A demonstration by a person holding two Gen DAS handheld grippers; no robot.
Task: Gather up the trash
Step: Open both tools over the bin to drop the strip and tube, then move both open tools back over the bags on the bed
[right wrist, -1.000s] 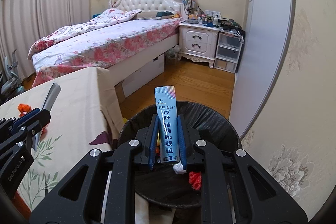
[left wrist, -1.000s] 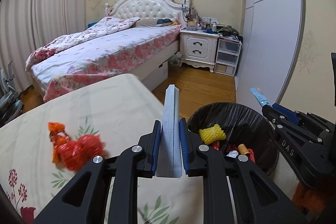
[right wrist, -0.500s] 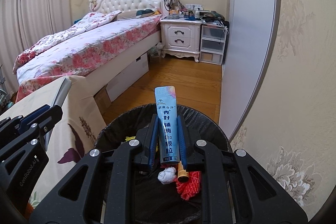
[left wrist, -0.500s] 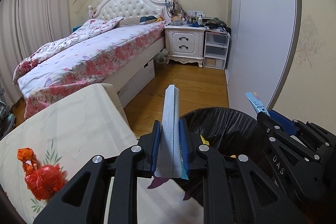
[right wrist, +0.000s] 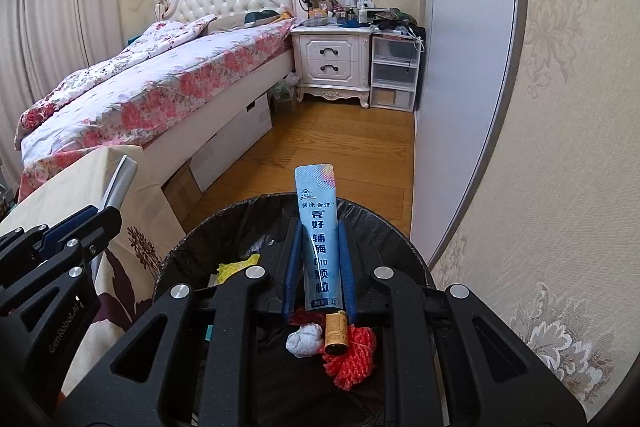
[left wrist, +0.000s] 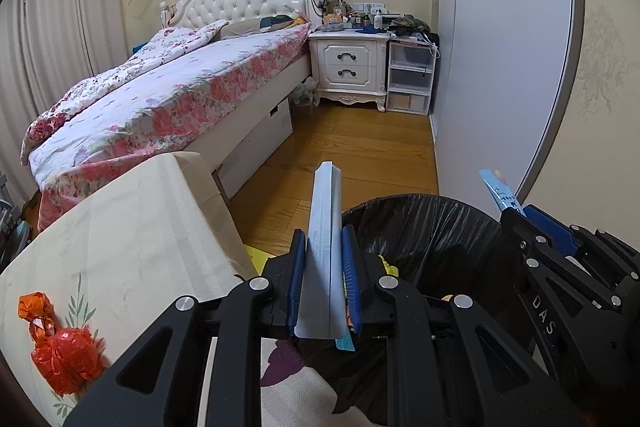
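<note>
My left gripper (left wrist: 322, 239) is shut on a pale silver-grey sachet (left wrist: 324, 247) that stands up between its blue pads, at the near-left rim of the black-lined trash bin (left wrist: 432, 223). My right gripper (right wrist: 319, 227) is shut on a blue sachet with printed characters (right wrist: 320, 235), right over the trash bin (right wrist: 224, 227). Inside the bin lie a red net, a white wad, a cork and yellow scraps. Crumpled orange-red wrappers (left wrist: 60, 351) lie on the cream tablecloth (left wrist: 132, 239). Each gripper shows at the edge of the other's view, the right gripper (left wrist: 508, 205) and the left gripper (right wrist: 114, 201).
The cloth-covered table (right wrist: 92, 171) stands left of the bin. A bed (left wrist: 160, 99) with a floral cover, a white nightstand (left wrist: 348, 67) and plastic drawers (left wrist: 410, 79) stand beyond. A grey wardrobe door (right wrist: 460, 67) and wallpapered wall close off the right side.
Both grippers have shifted right and slightly down with their sachets. The bin now lies nearer and more under them, and the orange wrappers have slid to the left edge of the left wrist view.
</note>
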